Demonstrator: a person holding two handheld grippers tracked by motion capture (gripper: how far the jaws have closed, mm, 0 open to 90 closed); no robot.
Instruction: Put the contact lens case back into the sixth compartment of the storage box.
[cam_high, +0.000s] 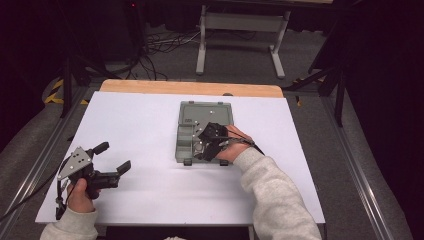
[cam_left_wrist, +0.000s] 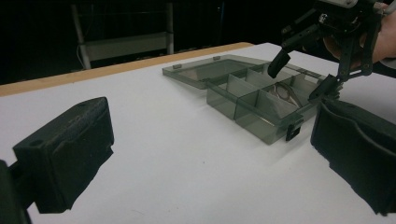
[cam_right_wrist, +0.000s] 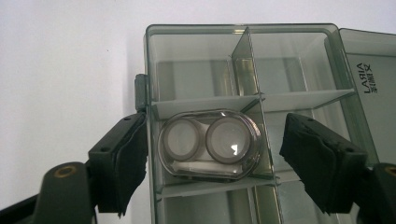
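A grey translucent compartment box (cam_high: 186, 145) lies open in the middle of the table, its lid (cam_high: 206, 112) folded flat away from me. In the right gripper view a clear oval case with two round wells (cam_right_wrist: 210, 144) rests in one compartment of the box (cam_right_wrist: 196, 37). My right gripper (cam_right_wrist: 219, 163) hovers over that compartment with its jaws apart on either side of the case, the left jaw outside the box wall, neither pad touching it. My left gripper (cam_high: 114, 156) rests open at the table's near left with nothing between its fingers.
The white tabletop (cam_high: 145, 130) stretches between the two grippers, with a wooden edge (cam_high: 190, 87) at the far side. Beyond it stand a metal table frame (cam_high: 240, 30) and cables on the floor. The lid (cam_right_wrist: 369, 70) carries printed lettering.
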